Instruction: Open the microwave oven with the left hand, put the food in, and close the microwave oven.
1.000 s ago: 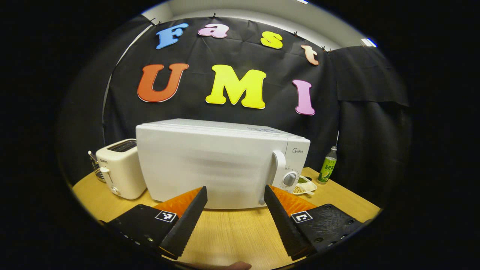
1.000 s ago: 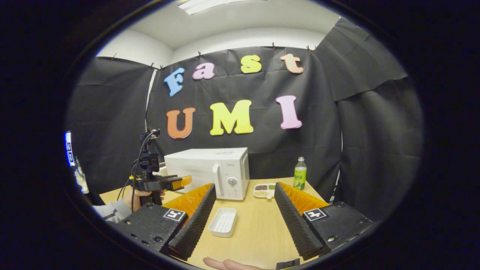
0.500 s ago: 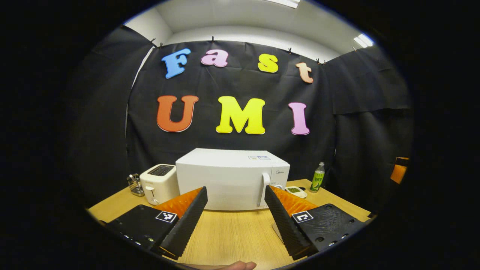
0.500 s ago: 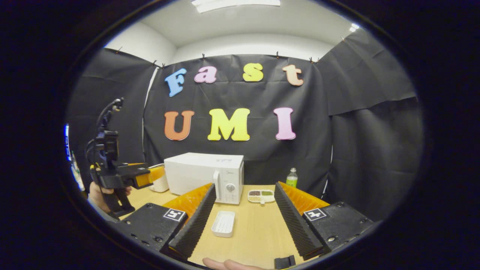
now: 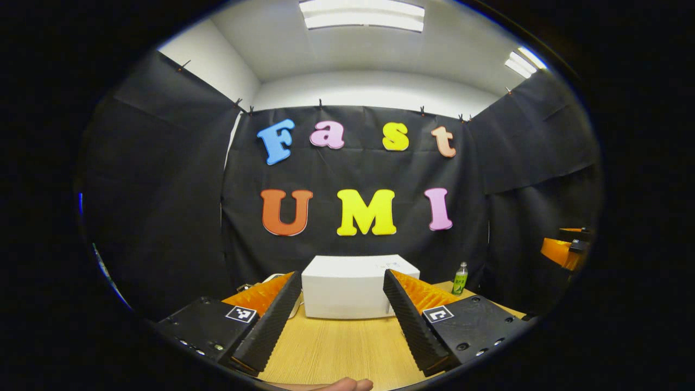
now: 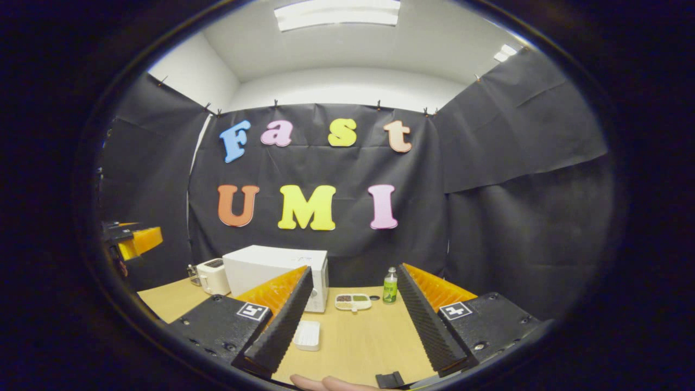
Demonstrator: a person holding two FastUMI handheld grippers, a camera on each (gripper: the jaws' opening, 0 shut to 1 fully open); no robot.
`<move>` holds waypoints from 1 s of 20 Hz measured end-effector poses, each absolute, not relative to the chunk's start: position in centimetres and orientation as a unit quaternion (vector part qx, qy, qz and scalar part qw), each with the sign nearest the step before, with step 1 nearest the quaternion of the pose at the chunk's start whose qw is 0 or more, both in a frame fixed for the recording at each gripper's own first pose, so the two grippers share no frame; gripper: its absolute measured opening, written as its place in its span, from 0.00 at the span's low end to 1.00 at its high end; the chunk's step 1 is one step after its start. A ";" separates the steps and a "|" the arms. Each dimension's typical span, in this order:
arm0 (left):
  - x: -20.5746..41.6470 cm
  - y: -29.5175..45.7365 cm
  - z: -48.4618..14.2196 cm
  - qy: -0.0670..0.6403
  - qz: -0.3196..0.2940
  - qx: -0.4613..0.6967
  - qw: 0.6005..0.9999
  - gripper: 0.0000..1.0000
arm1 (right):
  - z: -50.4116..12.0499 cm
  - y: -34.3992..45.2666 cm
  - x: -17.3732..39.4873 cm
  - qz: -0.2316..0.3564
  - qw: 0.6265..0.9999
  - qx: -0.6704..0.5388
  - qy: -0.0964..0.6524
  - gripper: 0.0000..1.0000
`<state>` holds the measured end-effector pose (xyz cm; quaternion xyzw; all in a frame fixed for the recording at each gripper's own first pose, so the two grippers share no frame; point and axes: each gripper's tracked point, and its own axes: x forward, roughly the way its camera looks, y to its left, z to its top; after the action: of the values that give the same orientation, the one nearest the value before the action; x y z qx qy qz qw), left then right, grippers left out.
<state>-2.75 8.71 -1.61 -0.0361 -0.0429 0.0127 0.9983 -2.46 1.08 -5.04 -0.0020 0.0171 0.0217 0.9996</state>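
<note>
White and boxy, the shut microwave oven [image 5: 353,286] sits far ahead on the wooden counter [image 5: 336,347]; your left gripper [image 5: 341,309] and right gripper [image 6: 353,309] hold jaws open, empty, the white food tray [image 6: 307,334] lying before the oven.

white box-shaped microwave oven [image 6: 274,266]: plain white all over
boxy plastic toaster [image 6: 213,276]: cream-white, dark slots on top
small plastic bottle [image 6: 389,284]: green with a green label
wooden table [image 6: 358,339]: light tan, fine grain
shallow ribbed tray [image 6: 308,334]: white
divided dish [image 6: 353,301]: white, with brown and green contents
left gripper [image 5: 341,316]: black ridged fingers, orange backs, black-and-white square markers
right gripper [image 6: 353,317]: same colours
</note>
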 end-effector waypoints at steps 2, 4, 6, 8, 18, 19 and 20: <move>-4.3 8.5 -1.4 -0.043 0.004 -0.045 0.998 0.95 | -4.5 1.0 -3.2 0.025 1.000 0.000 0.018 0.99; -5.5 9.1 -1.4 -0.041 0.014 -0.039 0.998 0.95 | -4.6 0.9 -3.8 0.030 0.999 0.004 0.023 0.99; -6.5 8.9 -1.1 -0.046 0.015 -0.027 0.998 0.95 | -4.7 0.7 -4.1 0.038 0.999 0.006 0.022 0.92; -7.3 9.0 -0.8 -0.051 0.024 -0.013 0.998 0.95 | -4.7 0.5 -4.5 0.042 0.999 0.011 0.017 0.99; -8.2 9.7 -3.2 -0.026 0.055 0.015 0.998 0.84 | -4.7 -3.2 -5.2 -0.014 0.998 0.064 -0.016 0.99; -8.3 9.9 -3.1 -0.030 0.059 0.016 0.998 0.84 | -4.7 -3.1 -5.2 -0.014 0.998 0.066 -0.015 0.99; -8.3 9.9 -3.0 -0.031 0.059 0.012 0.998 0.84 | -4.7 -2.9 -5.2 -0.011 0.998 0.067 -0.014 0.99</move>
<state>-8.33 9.94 -2.95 0.0124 -0.0311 0.0594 0.9977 -5.17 -2.92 -4.75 0.0672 -0.0142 -0.0113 0.9976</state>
